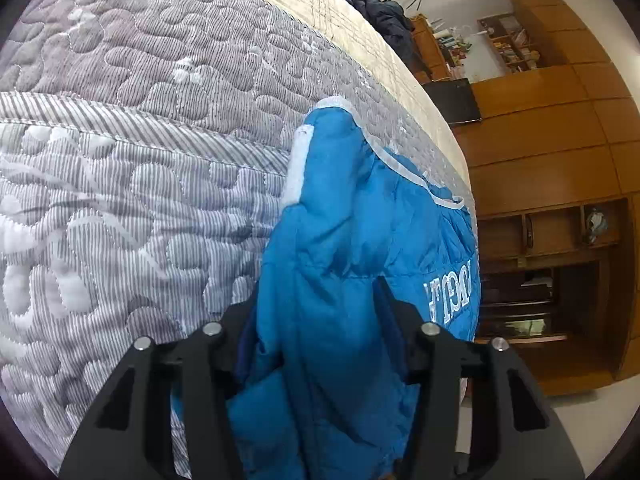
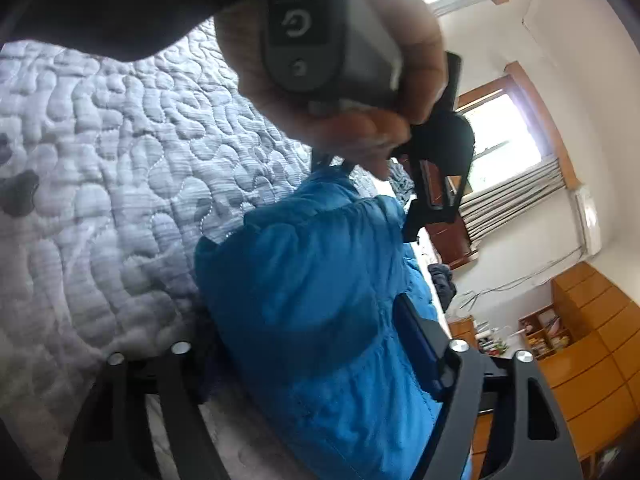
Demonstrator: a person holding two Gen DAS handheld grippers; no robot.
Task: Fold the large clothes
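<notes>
Left claw (image 1: 320, 320) clamped on a bunch of the blue puffer jacket (image 1: 340, 240); fabric fills the gap between both fingers and spills out past them. Right claw (image 2: 320, 344) likewise closed on the same jacket (image 2: 312, 300), with a thick wad bulging between its fingers; its left finger is mostly buried behind the fabric.

Jacket sits at the edge of the bed, against the grey quilted mattress (image 1: 140, 140). It is bunched, not flat. White trim (image 1: 296, 168) runs along one edge, and white embroidered lettering (image 1: 450, 284) shows on the side facing the room, partly cut off by a fold so I can't read it.

In the right wrist view a hand (image 2: 332, 92) grips the handle of the other gripper unit (image 2: 312, 32) just above the jacket, power-symbol button facing the camera.

A cream sheet (image 1: 320, 4) covers the far part of the bed, with a dark garment (image 1: 384, 16) heaped on it. Wooden cabinets and shelves (image 1: 560, 140) line the wall beyond. Window with striped curtain (image 2: 516, 196) is behind the hand.
</notes>
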